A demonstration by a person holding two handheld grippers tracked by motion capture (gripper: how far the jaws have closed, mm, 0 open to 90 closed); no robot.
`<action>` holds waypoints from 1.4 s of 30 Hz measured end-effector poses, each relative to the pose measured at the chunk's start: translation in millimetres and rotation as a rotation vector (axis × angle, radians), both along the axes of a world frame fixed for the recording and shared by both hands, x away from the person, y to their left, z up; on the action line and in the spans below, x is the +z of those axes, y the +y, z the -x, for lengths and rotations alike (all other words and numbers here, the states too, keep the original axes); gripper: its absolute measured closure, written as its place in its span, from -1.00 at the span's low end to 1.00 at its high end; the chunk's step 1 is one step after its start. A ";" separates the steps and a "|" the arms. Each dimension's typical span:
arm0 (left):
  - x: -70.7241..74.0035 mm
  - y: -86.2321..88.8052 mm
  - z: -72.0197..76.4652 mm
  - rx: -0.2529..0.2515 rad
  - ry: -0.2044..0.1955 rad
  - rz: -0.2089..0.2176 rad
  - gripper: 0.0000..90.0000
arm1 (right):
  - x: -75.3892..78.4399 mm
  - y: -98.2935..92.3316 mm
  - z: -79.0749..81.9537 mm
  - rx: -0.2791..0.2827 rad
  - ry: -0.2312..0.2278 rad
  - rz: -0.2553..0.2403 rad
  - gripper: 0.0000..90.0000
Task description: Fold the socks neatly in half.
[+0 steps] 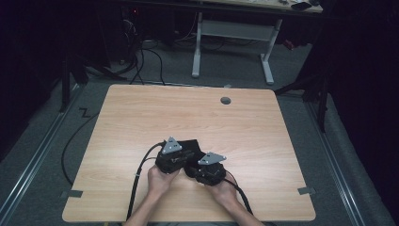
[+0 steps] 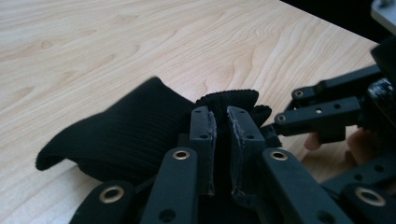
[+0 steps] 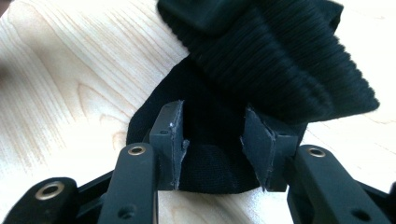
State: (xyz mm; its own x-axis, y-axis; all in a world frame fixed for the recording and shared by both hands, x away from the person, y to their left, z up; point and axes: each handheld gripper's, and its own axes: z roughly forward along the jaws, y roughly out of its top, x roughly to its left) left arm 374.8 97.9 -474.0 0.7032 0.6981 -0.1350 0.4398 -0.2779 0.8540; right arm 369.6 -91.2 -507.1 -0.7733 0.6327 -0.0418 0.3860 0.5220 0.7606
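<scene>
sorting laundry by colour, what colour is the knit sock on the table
Black, ribbed knit sock; clearest in the right gripper view.

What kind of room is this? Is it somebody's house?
Probably a lab or workshop, not a house: a bare wooden table on grey floor, cables trailing behind it, and a white-legged desk against dark surroundings.

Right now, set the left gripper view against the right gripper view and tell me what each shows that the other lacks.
Left gripper view: the left gripper, jaws nearly together and pinching a fold of the black knit cloth, with the other gripper's linkage at the right edge. Right gripper view: the right gripper, jaws apart, straddling a smooth flat part of the cloth under its ribbed fold. Both: the cloth lying on the wooden table.
</scene>
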 end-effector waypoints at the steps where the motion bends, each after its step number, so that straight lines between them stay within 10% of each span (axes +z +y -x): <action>1: -2.5 0.4 1.4 -0.001 0.006 -0.002 0.80 | 0.2 0.2 0.1 -0.003 0.005 0.002 0.29; 15: -23.7 6.5 5.5 -0.002 0.059 -0.034 0.75 | 11.6 -17.9 10.7 0.011 0.045 -0.038 0.28; 30: -4.2 10.4 19.4 0.011 0.051 -0.008 0.26 | 49.5 -33.8 -3.9 0.008 -0.014 -0.107 0.62; 42: -26.1 3.2 19.6 0.030 0.097 -0.082 0.26 | 18.1 -17.4 -12.1 0.060 0.077 -0.012 0.56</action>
State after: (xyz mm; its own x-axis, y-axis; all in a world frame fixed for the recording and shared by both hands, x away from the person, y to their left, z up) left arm 355.2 101.1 -500.1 0.6681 0.7303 -0.1426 0.5281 -0.3304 0.7822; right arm 381.7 -108.6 -489.0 -0.8106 0.5851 0.0261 0.4116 0.5374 0.7361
